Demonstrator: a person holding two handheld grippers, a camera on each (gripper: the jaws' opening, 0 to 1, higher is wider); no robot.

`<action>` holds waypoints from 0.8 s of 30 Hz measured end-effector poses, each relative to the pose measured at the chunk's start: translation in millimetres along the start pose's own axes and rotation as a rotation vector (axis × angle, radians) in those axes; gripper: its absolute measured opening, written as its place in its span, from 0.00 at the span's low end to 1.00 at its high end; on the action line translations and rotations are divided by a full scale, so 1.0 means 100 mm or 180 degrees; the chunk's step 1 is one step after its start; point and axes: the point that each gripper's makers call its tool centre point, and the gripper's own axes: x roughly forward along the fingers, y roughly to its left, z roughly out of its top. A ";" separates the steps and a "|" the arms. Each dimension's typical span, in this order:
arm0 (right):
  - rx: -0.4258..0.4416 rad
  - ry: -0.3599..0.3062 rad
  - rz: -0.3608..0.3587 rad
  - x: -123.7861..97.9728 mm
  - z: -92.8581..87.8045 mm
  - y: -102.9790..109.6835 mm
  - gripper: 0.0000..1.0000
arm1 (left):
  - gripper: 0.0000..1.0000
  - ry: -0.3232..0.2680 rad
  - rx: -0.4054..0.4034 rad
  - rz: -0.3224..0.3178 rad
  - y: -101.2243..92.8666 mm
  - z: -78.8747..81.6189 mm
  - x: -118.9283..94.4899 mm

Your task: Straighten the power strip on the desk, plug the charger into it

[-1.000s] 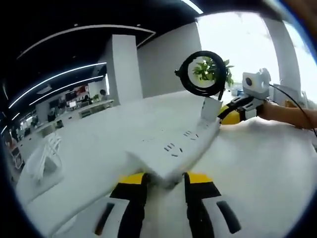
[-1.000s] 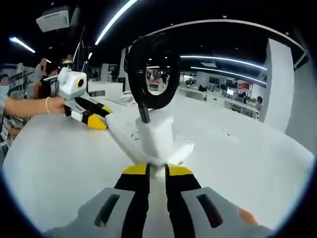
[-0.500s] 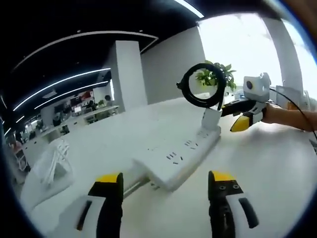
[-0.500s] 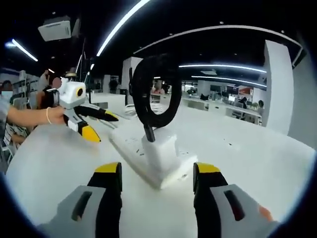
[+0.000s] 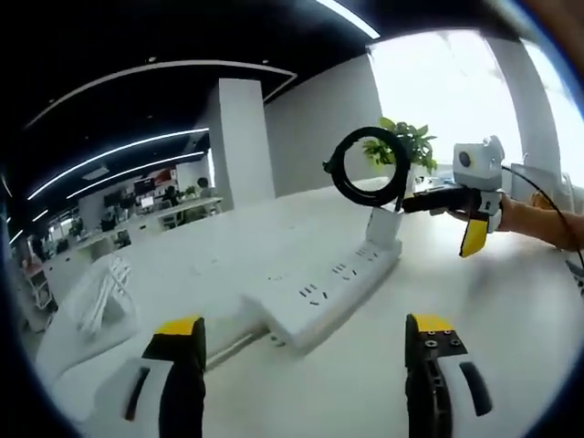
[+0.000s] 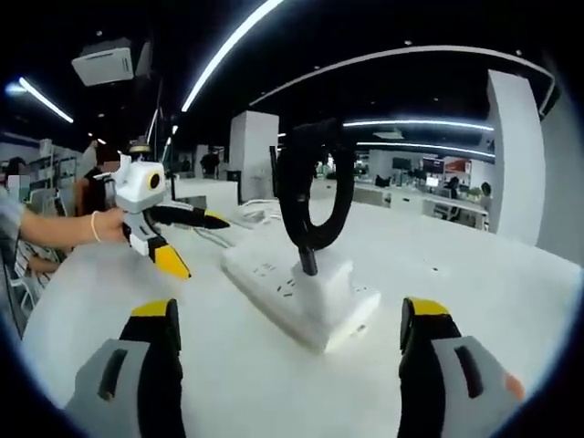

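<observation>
A white power strip (image 5: pixel 327 292) lies flat on the white desk (image 5: pixel 511 347). A white charger (image 5: pixel 383 224) stands plugged into its far end, with a black coiled cable (image 5: pixel 363 166) looped above it. In the right gripper view the same strip (image 6: pixel 292 297) runs away from me, the charger (image 6: pixel 326 283) at its near end under the black cable loop (image 6: pixel 315 182). My left gripper (image 5: pixel 306 383) is open and drawn back from the strip's near end. My right gripper (image 6: pixel 290 365) is open too, back from the charger. Each gripper shows in the other's view, jaws apart: the right gripper (image 5: pixel 461 219), the left gripper (image 6: pixel 187 239).
A white wire rack (image 5: pixel 100 297) sits on the desk at the left in the left gripper view. A potted plant (image 5: pixel 406 144) stands behind the charger. The strip's white cord (image 6: pixel 246 212) trails off behind it. A person's hand (image 6: pixel 100 226) holds the left gripper.
Both grippers have let go, the left of the power strip's end and the right of the charger, opened wide and pulled back. The strip now lies flat with the charger in it.
</observation>
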 end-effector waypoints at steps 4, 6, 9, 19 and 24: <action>-0.0035 -0.0020 0.0022 -0.02 0.05 0.09 1.00 | 0.99 -0.0055 -0.0057 -0.0017 -0.04 0.03 -0.06; -0.0036 -0.0044 0.0039 -0.03 0.08 0.14 1.00 | 0.99 -0.0132 -0.0113 -0.0025 -0.06 0.09 -0.10; -0.0047 -0.0052 0.0038 -0.06 0.12 0.19 1.00 | 0.99 -0.0225 -0.0146 -0.0026 -0.08 0.16 -0.15; -0.0138 -0.0039 -0.0088 -0.27 0.22 0.30 1.00 | 0.99 -0.0373 -0.0081 0.0009 -0.18 0.29 -0.32; -0.0130 -0.0181 -0.0129 -0.42 0.35 0.38 1.00 | 0.99 -0.0409 -0.0094 -0.0068 -0.32 0.32 -0.43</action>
